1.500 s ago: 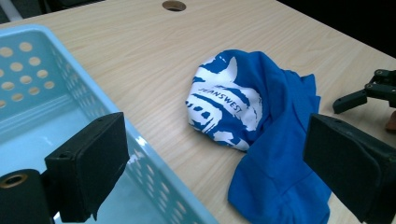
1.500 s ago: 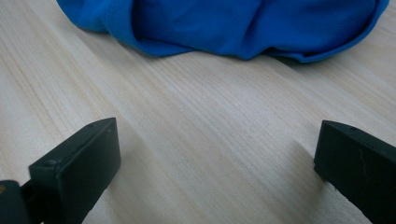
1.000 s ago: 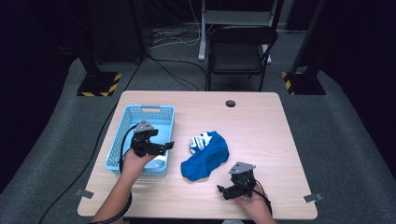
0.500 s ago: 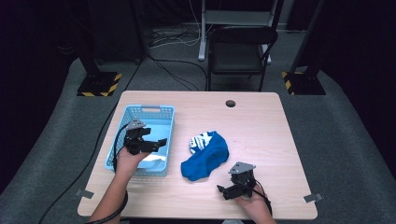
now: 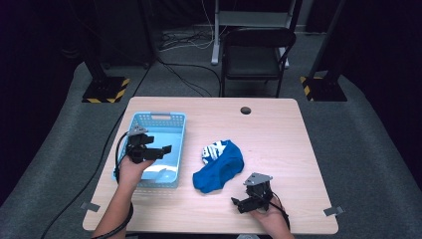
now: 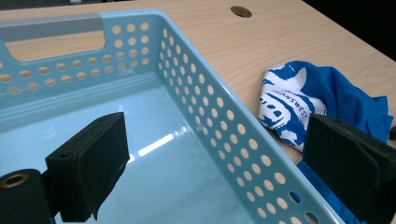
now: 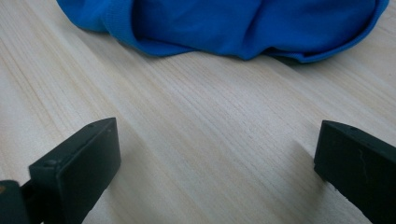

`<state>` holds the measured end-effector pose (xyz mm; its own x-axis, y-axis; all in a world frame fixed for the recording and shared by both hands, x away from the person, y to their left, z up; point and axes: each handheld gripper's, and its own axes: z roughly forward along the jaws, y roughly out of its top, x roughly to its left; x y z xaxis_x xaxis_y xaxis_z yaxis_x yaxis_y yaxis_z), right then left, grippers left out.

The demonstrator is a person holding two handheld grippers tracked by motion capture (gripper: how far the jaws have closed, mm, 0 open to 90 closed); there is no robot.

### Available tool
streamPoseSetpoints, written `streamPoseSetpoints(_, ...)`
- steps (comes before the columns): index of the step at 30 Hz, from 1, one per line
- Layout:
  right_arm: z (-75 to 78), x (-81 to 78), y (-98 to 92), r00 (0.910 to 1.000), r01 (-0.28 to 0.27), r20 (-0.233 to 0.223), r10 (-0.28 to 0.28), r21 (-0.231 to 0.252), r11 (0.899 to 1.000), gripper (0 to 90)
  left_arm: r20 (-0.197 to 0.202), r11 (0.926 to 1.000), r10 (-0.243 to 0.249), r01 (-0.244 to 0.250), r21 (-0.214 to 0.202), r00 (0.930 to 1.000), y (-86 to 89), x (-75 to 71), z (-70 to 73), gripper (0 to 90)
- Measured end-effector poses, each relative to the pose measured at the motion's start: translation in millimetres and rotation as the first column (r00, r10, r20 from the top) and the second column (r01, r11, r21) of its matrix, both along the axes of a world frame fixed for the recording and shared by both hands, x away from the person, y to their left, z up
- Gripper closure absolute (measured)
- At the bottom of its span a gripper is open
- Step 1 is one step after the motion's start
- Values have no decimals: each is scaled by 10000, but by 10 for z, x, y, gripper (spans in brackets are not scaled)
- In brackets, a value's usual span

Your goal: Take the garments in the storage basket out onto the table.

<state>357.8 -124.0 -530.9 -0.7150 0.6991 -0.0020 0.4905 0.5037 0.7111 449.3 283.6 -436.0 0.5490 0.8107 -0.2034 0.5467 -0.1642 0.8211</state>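
The light-blue perforated plastic basket (image 5: 158, 119) is standing on the left part of the wooden surface (image 5: 278, 129); its glossy floor is showing bare in the left gripper view, with nothing lying in it; a handle slot is cut into its far wall. The blue garment with white print (image 5: 219, 165) is lying crumpled on the surface just right of the basket, apart from its wall; the printed white patch is facing up at its upper left; it is sitting outside the basket entirely.

The left tool (image 5: 160, 149) is hovering over the basket, held in the person's left hand (image 5: 130, 168); its jaws are spread wide and are gripping nothing; in the left gripper view one jaw is hanging above the basket floor and the other is reaching past the basket's right wall, over the garment's edge; whether it is touching the cloth cannot be told.

The right tool (image 5: 240, 204) is sitting low at the near edge of the surface, just below the garment; its jaws are standing wide apart, clasping nothing, with bare wood between them; the garment's blue hem is lying ahead of the jaws, near but not touching.
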Motion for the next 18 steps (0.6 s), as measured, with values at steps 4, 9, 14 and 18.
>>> streamPoseSetpoints(4,0,0,0,10000,-1,1,1,0,10000,0,-1,9998,96,-96,-163,10000,44,-4,22,65)
streamPoseSetpoints(9,0,0,0,10000,-1,-1,1,0,10000,0,101,9995,148,-145,-276,9998,93,-18,67,66)
streamPoseSetpoints(14,0,0,0,10000,-2,-1,2,0,10000,0,36,9987,450,-449,-247,9990,202,-22,88,75)
streamPoseSetpoints(18,0,0,0,10000,0,2,0,3,10000,0,-28,9967,728,-729,-369,9973,292,-17,87,77)
